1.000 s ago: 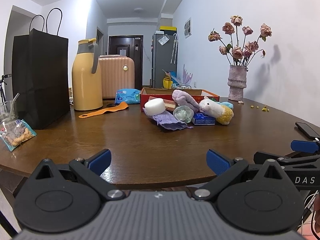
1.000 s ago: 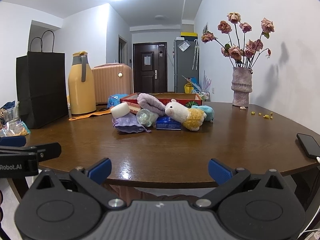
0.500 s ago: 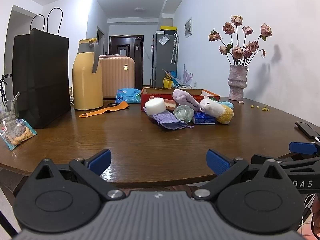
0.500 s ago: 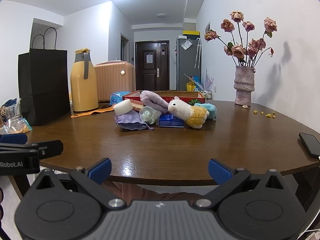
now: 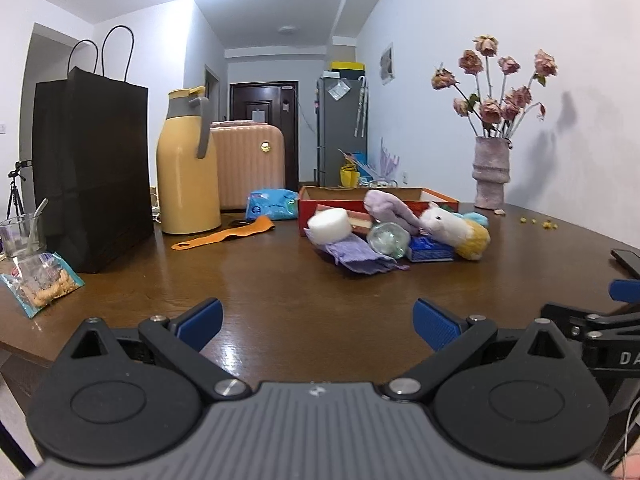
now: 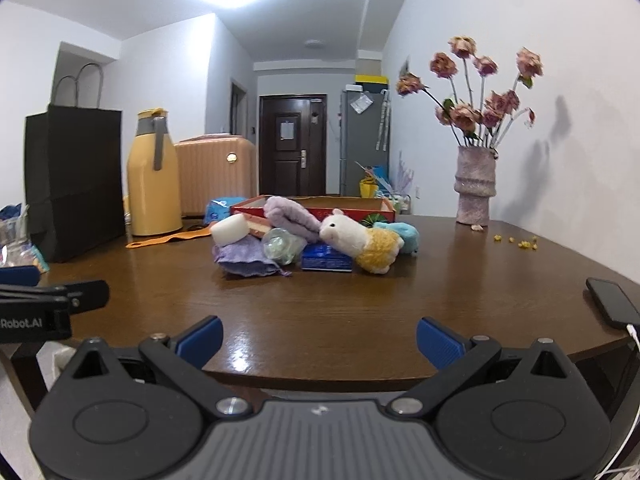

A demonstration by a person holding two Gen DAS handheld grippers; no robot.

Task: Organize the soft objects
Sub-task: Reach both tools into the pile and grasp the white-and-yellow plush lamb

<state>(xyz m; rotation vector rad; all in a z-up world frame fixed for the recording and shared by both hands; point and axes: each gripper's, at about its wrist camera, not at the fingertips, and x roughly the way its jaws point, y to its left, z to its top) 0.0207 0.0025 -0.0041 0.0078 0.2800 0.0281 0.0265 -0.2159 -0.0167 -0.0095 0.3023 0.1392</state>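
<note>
A pile of soft things lies mid-table before a red box (image 5: 436, 198) (image 6: 312, 210): a white sponge (image 5: 330, 224) (image 6: 229, 230), a purple cloth (image 5: 356, 254) (image 6: 244, 256), a rolled lilac towel (image 5: 392, 210) (image 6: 292, 216), a white and yellow plush alpaca (image 5: 456, 228) (image 6: 360, 240), a light blue plush (image 6: 406, 236), a clear plastic ball (image 5: 388, 238) (image 6: 280, 242) and a blue packet (image 5: 430, 248) (image 6: 326, 260). My left gripper (image 5: 318, 320) and right gripper (image 6: 320, 338) are both open and empty, near the table's front edge, well short of the pile.
A black paper bag (image 5: 92, 168), a yellow thermos (image 5: 186, 164), an orange strap (image 5: 224, 234) and a snack bag (image 5: 40, 284) stand at the left. A vase of dried roses (image 6: 474, 184) stands at the back right. A phone (image 6: 612, 302) lies at the right edge.
Both grippers have moved forward toward the pile, so it looks larger and closer. Both stay open; nothing on the table has moved.
</note>
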